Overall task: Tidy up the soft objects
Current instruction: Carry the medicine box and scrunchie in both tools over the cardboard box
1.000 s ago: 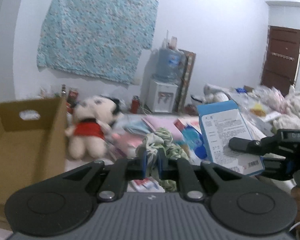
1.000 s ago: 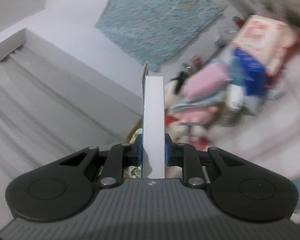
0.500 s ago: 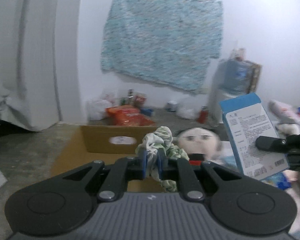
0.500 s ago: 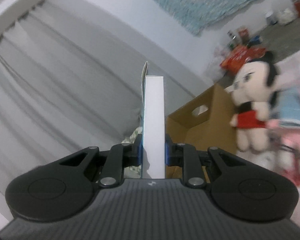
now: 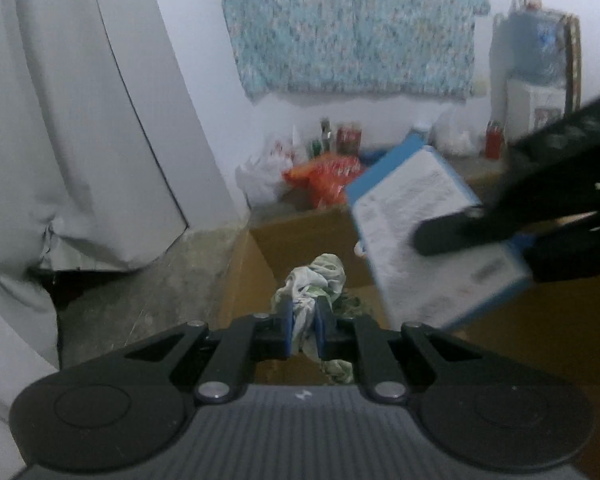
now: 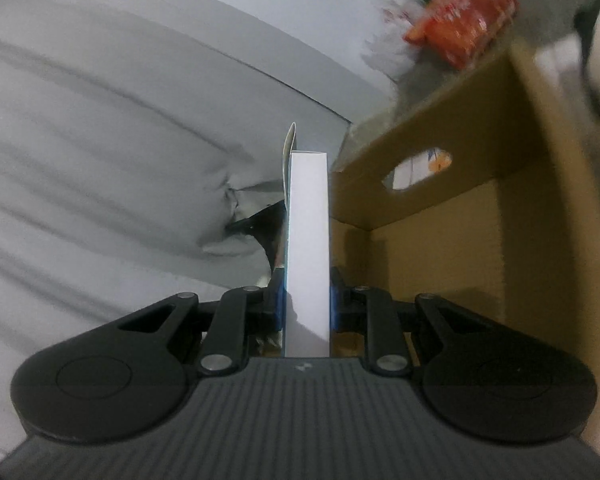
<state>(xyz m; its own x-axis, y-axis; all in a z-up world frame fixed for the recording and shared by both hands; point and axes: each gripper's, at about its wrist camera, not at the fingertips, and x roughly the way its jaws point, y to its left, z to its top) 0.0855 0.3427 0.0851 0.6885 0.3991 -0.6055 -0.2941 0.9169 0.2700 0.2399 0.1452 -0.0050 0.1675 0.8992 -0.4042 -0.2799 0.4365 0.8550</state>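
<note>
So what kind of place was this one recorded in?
Most likely a lived-in room at home, not a lab: a water dispenser by the wall, a patterned blue cloth hung on it, a pale curtain, and snack bags and bottles beyond a cardboard box.

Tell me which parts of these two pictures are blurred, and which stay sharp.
Left wrist view: the blue box and the right gripper holding it are smeared by motion; the cloth in the left gripper is sharp. Right wrist view: the cardboard box and red bag are blurred.
</note>
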